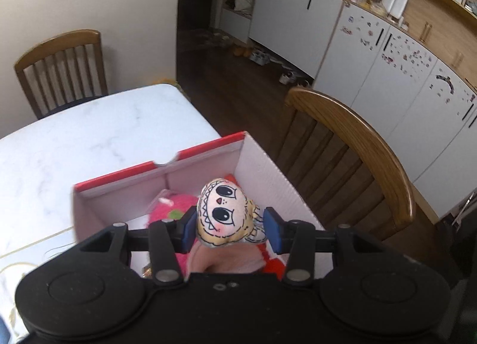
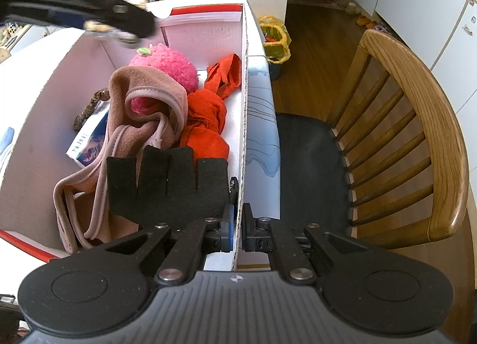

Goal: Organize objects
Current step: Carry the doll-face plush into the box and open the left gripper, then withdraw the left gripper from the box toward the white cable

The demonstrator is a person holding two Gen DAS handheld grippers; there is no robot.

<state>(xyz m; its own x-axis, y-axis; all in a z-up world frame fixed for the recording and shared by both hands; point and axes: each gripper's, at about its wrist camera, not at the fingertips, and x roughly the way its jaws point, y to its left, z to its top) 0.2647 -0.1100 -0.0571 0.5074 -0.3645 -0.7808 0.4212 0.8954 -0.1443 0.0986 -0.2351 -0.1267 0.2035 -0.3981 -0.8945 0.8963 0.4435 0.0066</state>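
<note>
A white cardboard box with a red rim (image 1: 268,165) (image 2: 244,99) stands on the marble table. Inside lie a pink plush (image 2: 170,67), a brown-pink garment (image 2: 143,105), an orange cloth (image 2: 208,117), a black glove (image 2: 167,183) and a booklet (image 2: 89,138). My left gripper (image 1: 231,229) holds a small cartoon-face doll (image 1: 223,213) above the box; the left pad touches it, the right pad stands slightly off. My right gripper (image 2: 237,229) is shut on the box's right wall near its near corner. The left gripper shows blurred at top left in the right wrist view (image 2: 119,22).
Marble table (image 1: 89,135) extends left of the box. A wooden chair (image 2: 417,135) stands right beside the table, another (image 1: 59,67) at the far end. A yellow bag bin (image 2: 274,40) sits on the floor. White cabinets (image 1: 372,61) line the far wall.
</note>
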